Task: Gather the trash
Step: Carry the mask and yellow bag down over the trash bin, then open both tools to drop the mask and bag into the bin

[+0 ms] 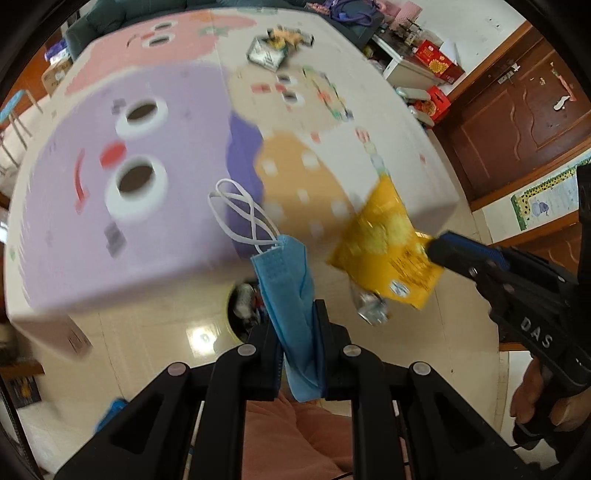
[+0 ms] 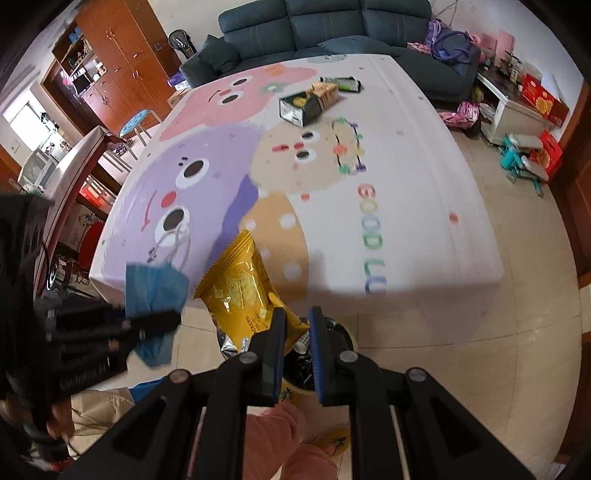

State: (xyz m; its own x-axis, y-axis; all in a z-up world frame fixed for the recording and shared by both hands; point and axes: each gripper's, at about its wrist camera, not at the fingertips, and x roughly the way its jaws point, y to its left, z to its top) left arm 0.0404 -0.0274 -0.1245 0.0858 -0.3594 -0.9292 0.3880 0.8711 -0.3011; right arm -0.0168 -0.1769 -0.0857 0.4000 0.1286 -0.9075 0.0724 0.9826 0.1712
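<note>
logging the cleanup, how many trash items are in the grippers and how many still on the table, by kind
blue face mask, in the left gripper: 1
yellow snack bag, in the right gripper: 1
wrappers on the table, a dark snack bag among them: 3
total: 5

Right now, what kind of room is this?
Most likely a home living room: a dark sofa stands behind a low table with a cartoon cloth, and wooden cabinets line the wall.

Below you, the bin's (image 2: 343,334) mouth lies open past the table's (image 2: 424,295) front edge; bare floor (image 2: 461,369) to its right.
</note>
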